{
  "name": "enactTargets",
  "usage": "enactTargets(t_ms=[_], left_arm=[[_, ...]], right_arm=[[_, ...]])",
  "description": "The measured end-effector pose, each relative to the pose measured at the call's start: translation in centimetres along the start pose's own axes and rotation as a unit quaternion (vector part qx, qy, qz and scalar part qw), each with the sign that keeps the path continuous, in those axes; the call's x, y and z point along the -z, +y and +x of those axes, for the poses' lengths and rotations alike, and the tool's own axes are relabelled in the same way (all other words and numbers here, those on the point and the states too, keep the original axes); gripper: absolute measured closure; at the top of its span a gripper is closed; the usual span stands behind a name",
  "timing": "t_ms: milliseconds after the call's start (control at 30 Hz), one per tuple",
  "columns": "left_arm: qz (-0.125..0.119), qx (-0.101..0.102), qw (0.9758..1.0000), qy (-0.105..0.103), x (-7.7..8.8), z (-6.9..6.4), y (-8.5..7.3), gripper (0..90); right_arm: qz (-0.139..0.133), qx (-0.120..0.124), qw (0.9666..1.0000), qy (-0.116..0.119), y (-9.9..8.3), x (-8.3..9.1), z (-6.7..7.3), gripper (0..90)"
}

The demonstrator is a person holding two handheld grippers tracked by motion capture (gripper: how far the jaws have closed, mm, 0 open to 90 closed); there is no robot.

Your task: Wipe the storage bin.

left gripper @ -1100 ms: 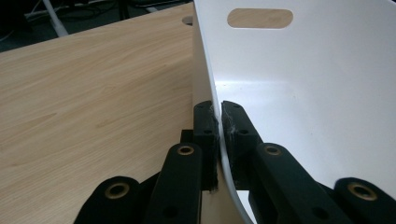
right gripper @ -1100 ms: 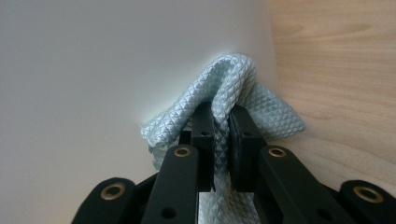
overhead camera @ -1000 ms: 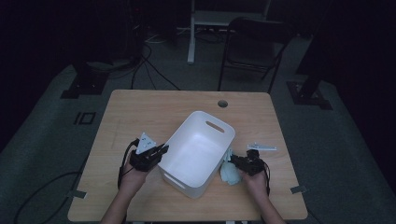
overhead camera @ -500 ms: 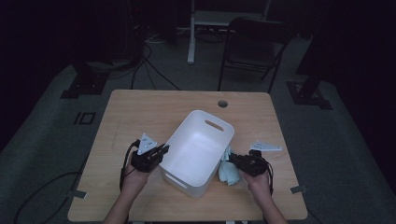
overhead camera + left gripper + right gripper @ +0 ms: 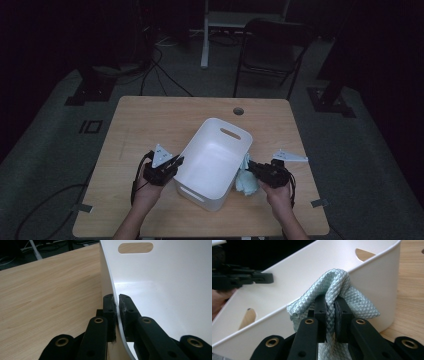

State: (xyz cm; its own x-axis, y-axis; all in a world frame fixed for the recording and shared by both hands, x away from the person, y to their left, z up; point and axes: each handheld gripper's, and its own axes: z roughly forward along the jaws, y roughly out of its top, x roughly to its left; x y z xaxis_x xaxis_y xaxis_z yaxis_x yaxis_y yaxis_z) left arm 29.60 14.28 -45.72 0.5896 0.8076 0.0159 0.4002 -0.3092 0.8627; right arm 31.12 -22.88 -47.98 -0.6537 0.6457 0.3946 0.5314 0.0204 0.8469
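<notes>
White bin point(image 5: 215, 160) (table-centre) beside cloth point(image 5: 246, 181)

This looks like a lab or recording studio rather than a home: a single light-wood surface point(image 5: 165, 120) with a cable hole point(image 5: 238, 110) stands alone on grey carpet point(image 5: 50, 150) in a dark room. Cables point(image 5: 165, 75) trail over the floor behind it, heavy black stand bases point(image 5: 85, 95) sit at both back corners (the right one point(image 5: 330, 97) partly in shadow), and tape marks point(image 5: 91, 126) dot the carpet. A black folding chair point(image 5: 272, 55) and a white desk frame point(image 5: 205, 35) wait farther back.
</notes>
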Motion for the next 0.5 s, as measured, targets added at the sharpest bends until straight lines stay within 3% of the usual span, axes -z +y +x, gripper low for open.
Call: enactTargets(t_ms=[500], left_arm=[[0.002, 0.008, 1.0, 0.002, -0.1, 0.0, 0.1, 84.2]], right_arm=[[0.056, -0.041, 0.9968, -0.039, -2.6, -2.5, -2.7, 82.4]])
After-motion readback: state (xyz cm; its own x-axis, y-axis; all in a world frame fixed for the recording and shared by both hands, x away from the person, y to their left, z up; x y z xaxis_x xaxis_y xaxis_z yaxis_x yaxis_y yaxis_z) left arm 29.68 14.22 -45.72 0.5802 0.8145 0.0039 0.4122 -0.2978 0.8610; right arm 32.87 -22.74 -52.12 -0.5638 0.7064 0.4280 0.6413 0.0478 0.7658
